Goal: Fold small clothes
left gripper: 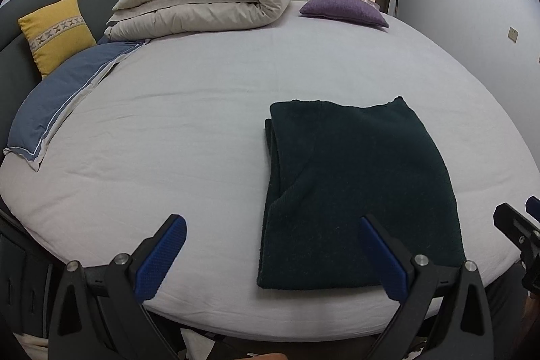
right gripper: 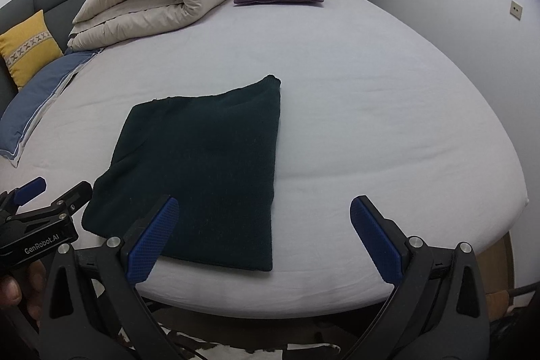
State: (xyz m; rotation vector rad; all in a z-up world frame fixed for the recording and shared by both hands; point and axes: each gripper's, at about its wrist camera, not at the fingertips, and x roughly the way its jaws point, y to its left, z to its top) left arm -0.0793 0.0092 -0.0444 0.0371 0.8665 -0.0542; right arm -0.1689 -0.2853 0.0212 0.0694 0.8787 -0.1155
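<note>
The dark green garment [left gripper: 357, 191] lies folded flat near the bed's [left gripper: 202, 123] near edge — both grippers, left [left gripper: 273, 255] and right [right gripper: 265, 233], spread wide, holding nothing.

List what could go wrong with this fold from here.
The dark green garment lies close to the mattress edge, so a tug toward the near side might slide it off. Both the left gripper and right gripper have open jaws holding nothing; a shallow pinch may catch only the top layer.
</note>
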